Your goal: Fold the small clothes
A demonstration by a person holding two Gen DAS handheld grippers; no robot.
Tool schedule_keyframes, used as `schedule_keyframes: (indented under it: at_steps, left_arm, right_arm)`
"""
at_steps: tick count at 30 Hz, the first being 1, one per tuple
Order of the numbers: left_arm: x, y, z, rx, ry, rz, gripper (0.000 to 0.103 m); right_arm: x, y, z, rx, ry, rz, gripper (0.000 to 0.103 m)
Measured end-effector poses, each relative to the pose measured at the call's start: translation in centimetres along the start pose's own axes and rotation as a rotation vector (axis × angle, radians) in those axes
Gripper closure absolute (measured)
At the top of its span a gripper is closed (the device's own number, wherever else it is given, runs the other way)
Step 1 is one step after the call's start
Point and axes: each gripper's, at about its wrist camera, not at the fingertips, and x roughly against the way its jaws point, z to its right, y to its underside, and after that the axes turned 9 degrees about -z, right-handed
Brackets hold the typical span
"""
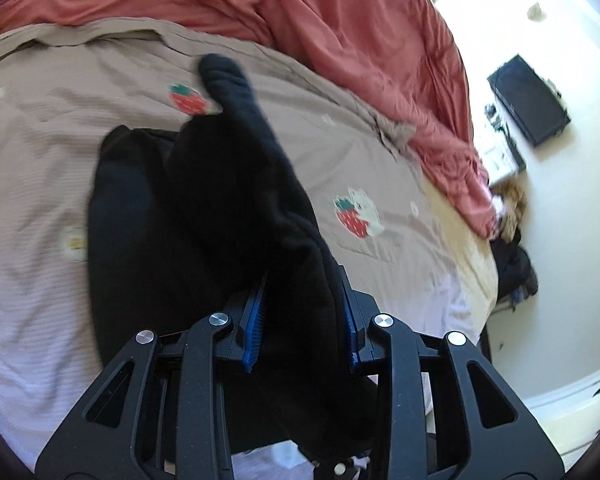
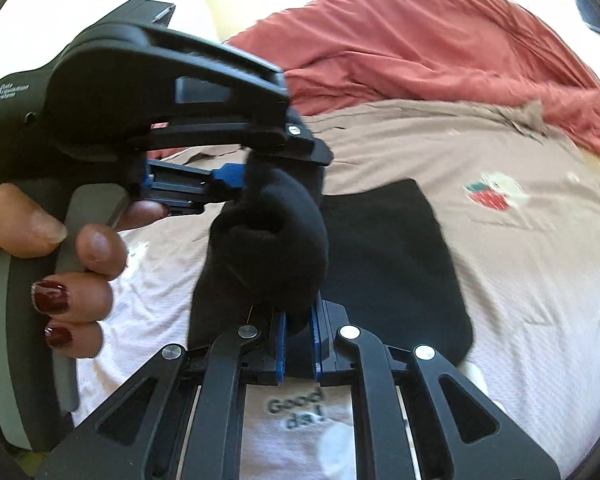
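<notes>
Both grippers clamp the same black garment (image 1: pixel 204 216), a small dark knit piece lifted off the bedspread (image 1: pixel 40 152), its far end hanging toward the sheet. Left gripper (image 1: pixel 304 320) has a thick bunch of the cloth pinched between its blue pads (image 1: pixel 256 316). Right gripper (image 2: pixel 298 340) is clenched tight on another fold of it, just under the left gripper's (image 2: pixel 260 160) tip.

Risks: the two grips sit almost touching, so the fingers could clash or one pad could catch the other's cloth. The bunched fold may slip from the left pads, since it is thick and uneven. The hanging part could drag and crease.

Count: two grippers, one black garment, one person's hand (image 2: pixel 60 264) in view, one red duvet (image 1: pixel 300 12), two strawberry prints (image 1: pixel 188 98).
</notes>
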Motion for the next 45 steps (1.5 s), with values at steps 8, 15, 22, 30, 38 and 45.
schedule_keyframes:
  at_steps: [8, 15, 22, 30, 38, 45]
  left_arm:
    - [-3.7, 0.1, 1.3, 0.017, -0.016, -0.07, 0.06]
    - [1.6, 1.8, -0.9, -0.001, -0.204, 0.069, 0.053]
    - [-0.2, 4.1, -3.5, -0.061, -0.384, 0.005, 0.048]
    - [-2.4, 5.5, -2.6, -0.16, -0.46, 0.024, 0.046]
    - [-2.1, 6.1, -2.3, -0.176, -0.458, 0.042, 0.04]
    - [-1.8, 6.2, -2.5, -0.156, -0.435, 0.051, 0.037]
  right_arm:
    - [-1.6, 1.4, 6.7, -0.306, -0.091, -0.133, 0.092]
    - [-1.4, 2.8, 7.9, -0.414, -0.141, -0.19, 0.088]
    - [2.1, 2.5, 8.9, -0.427, -0.034, -0.115, 0.076]
    - [0.3, -3.3, 9.3, -0.221, -0.014, -0.065, 0.061]
    - [-7.2, -6.4, 9.5, -0.162, -0.14, -0.209, 0.061]
    - [-10.0, -6.7, 10.1, -0.18, -0.211, -0.257, 0.061]
